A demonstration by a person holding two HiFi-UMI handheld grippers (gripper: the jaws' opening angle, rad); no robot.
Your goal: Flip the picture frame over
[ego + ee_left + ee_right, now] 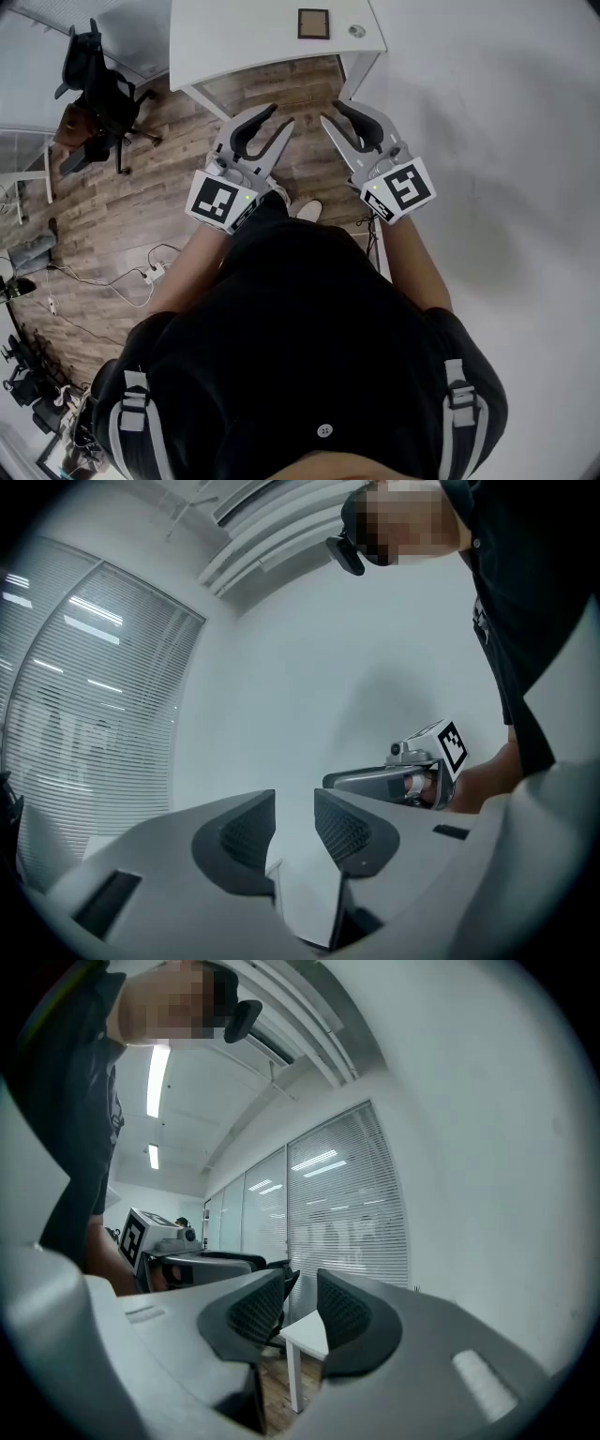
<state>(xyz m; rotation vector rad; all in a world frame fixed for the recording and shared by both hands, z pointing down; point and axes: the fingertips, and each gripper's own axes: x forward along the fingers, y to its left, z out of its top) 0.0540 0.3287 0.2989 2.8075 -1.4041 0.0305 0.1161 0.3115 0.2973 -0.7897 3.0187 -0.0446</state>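
The picture frame (pixel 313 22), small, brown and square, lies flat on the white table (pixel 234 37) at the top of the head view, well beyond both grippers. My left gripper (pixel 281 117) and right gripper (pixel 331 112) are held side by side above the wooden floor, short of the table's near edge. Their tips lean toward each other. Both stand open a little with nothing between the jaws, as the left gripper (pixel 294 803) and right gripper (pixel 301 1283) show in their own views. Neither touches the frame.
A small round silver thing (pixel 356 31) lies on the table right of the frame. A black office chair (pixel 98 89) stands at the far left, with cables (pixel 141 277) on the floor. A white wall (pixel 506 112) runs along the right.
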